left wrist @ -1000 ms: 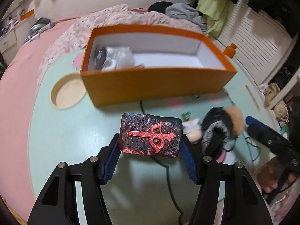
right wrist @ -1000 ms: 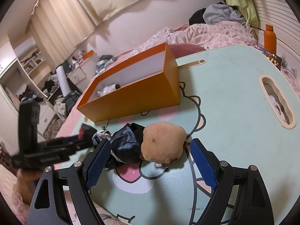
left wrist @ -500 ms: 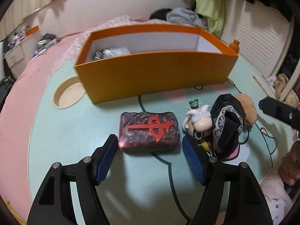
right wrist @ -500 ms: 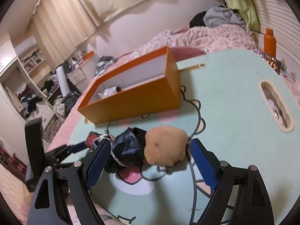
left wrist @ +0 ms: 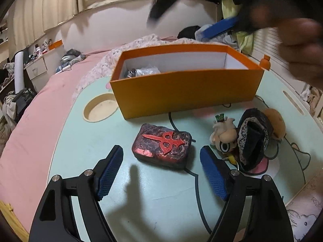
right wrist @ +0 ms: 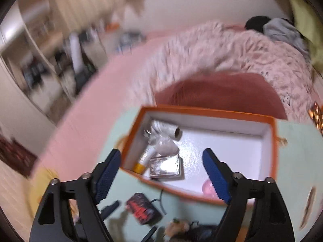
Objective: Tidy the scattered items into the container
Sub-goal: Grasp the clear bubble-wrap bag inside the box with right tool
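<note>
A dark block with a red emblem (left wrist: 161,145) lies flat on the mint table (left wrist: 90,153), in front of the orange box (left wrist: 185,88). My left gripper (left wrist: 161,151) is low behind the block, its jaws opening, with a gap between each pad and the block. My right gripper (right wrist: 161,171) hovers over the orange box (right wrist: 201,111), jaws closing with nothing between them. In the left wrist view its blue pad (left wrist: 220,28) shows blurred above the box, next to a hand (left wrist: 298,46). A doll (left wrist: 224,137) with a black hat and a tan plush (left wrist: 274,121) lies to the right.
Inside the box lie a tube (right wrist: 147,157), a crumpled plastic bag (right wrist: 163,145), a silver tin (right wrist: 164,165) and a pink thing (right wrist: 208,187). The table has a round cup recess (left wrist: 101,109) and a black cable (left wrist: 171,119). A bed with pink bedding surrounds the table.
My left gripper let go of the block, which now rests on the table, and opened wider. My right gripper swung up from the plush toy to above the box, and its jaws narrowed.
</note>
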The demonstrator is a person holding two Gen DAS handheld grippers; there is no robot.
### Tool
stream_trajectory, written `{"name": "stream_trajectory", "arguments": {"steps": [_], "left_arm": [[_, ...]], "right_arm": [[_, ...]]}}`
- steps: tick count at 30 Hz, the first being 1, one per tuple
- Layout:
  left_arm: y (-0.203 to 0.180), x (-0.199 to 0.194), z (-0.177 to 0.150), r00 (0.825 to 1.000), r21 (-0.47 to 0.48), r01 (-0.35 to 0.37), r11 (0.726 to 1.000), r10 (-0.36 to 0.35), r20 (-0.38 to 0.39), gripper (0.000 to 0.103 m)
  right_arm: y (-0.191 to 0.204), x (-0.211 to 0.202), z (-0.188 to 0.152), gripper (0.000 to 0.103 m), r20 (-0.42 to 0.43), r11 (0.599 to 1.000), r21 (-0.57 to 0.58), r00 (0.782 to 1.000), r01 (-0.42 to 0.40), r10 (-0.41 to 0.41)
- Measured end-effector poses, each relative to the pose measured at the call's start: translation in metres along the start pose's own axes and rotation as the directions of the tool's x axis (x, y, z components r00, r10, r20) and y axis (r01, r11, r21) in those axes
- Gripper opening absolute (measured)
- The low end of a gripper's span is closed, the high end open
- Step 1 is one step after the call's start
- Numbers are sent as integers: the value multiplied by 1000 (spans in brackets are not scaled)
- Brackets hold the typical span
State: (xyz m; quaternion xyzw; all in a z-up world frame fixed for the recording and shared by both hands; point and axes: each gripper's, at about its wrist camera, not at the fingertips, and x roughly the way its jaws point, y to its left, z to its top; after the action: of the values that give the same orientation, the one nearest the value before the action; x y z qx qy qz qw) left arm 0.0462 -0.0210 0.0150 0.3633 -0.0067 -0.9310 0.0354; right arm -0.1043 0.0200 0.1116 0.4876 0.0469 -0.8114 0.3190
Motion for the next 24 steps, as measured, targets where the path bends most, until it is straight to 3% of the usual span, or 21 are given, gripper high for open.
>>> {"name": "stream_trajectory", "arguments": {"steps": [2,8,9,10,11,13,19,24], "left_arm": [[1,-1,-1,1000,-7,-2,1000,2,4,78],[3,-1,-1,1000,-24,10,1000,-10,3,78],[4,-1,-1,1000,-27,12,1000,-12,3,78],[5,-1,-1,1000,-29,14,999,-14,3,78],[5,-1,-1,1000,-31,15,999,-15,4,78],[7,-1,-1,1000,-40,20,999,-20,2,78],[11,1,-1,1000,-59,23,998,-23,-8,78],[9,2,0,1000,-53,16,998,-17,-12,78]], "right_arm": [[5,28,5,55,-70,999,-13,997,37,-38],[-6,81,9,53,-157,993,15,981,118,-114],[-8,87,9,50,-173,993,17,978,120,-115],[-10,93,10,38,-192,993,22,975,118,-112],[-12,95,11,32,-191,993,27,975,118,-111],[-14,91,13,31,-189,993,34,977,111,-102],[-24,34,9,31,-56,994,104,998,28,-23],[-25,-43,-26,31,107,996,84,994,12,-21]]}}
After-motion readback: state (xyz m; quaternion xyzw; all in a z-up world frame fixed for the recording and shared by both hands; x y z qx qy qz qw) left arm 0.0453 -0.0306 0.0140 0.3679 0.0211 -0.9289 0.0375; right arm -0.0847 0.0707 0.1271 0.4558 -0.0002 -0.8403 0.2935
